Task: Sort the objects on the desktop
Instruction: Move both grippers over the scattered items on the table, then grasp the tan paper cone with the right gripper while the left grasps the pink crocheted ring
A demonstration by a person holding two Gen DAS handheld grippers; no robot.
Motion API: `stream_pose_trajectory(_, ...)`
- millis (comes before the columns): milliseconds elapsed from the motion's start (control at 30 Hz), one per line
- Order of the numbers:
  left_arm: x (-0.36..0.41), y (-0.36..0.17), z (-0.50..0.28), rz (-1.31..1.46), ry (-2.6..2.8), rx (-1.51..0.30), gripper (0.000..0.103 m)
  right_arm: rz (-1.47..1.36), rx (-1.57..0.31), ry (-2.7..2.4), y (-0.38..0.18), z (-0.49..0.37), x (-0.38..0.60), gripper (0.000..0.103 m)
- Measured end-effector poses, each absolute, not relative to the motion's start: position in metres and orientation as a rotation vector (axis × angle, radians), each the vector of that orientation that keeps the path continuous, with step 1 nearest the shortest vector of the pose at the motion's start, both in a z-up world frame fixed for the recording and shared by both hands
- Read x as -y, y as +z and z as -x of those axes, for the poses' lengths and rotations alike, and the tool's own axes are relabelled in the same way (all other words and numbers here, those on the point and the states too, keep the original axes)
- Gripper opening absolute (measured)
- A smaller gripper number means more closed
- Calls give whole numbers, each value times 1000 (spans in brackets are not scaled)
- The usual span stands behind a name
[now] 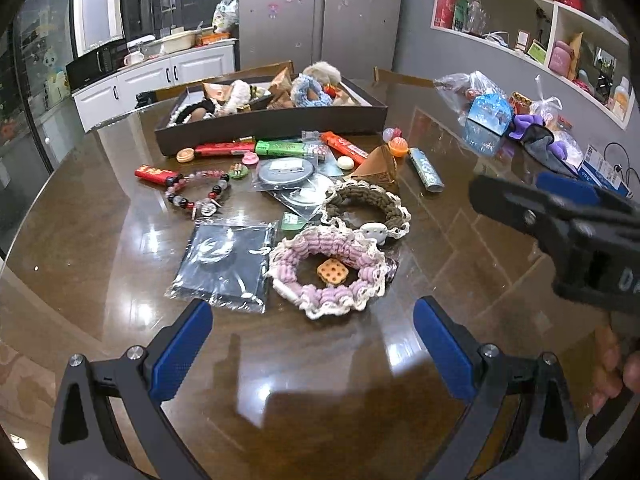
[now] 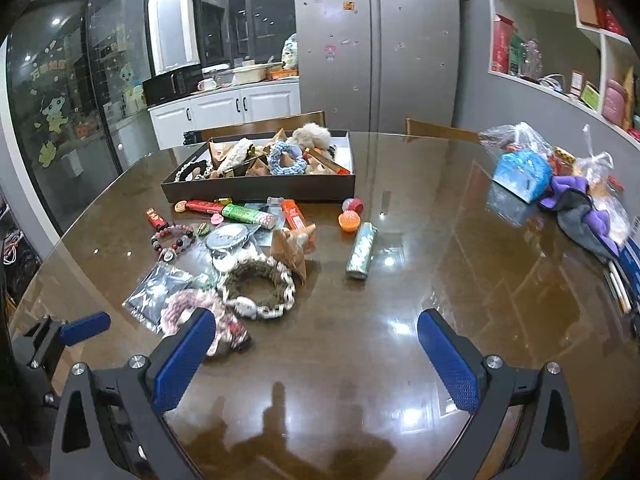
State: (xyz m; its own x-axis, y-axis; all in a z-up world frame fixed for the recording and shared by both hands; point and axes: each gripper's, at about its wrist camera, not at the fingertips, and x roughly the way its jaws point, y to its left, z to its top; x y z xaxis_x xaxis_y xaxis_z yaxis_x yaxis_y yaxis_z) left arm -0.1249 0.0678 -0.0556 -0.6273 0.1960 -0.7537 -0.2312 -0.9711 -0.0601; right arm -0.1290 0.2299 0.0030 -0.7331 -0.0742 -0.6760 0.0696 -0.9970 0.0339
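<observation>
Hovering both grippers over the tabletop [image 1: 460,240]: your left gripper [image 1: 312,344] and right gripper [image 2: 312,354] have fingers spread wide, holding nothing. Pink scrunchie [image 1: 326,272] sits just ahead between the left fingers; brown scrunchie [image 2: 258,284] beyond the right's left finger. Box [image 2: 260,190] lies farther ahead.

desk [image 1: 120,248]: dark wood under a glossy, mirror-smooth top
pink scrunchie [image 1: 328,270]: knitted yarn, rough, lace-like edge
brown scrunchie [image 1: 368,204]: coarse crochet, matt
flat packets [image 1: 224,264]: clear shiny plastic film
bead bracelet [image 1: 200,196]: polished glossy beads
tray [image 1: 272,122]: matt dark card
left hand-held gripper [image 1: 312,344]: matt black frame, textured blue pads [image 1: 182,354]
</observation>
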Motion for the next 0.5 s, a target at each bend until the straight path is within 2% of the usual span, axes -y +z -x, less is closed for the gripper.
stream_pose_trajectory(500,-80,-78,169,1329,2613,-39,102,-1232,-62,-2761,-19,209,-217,103)
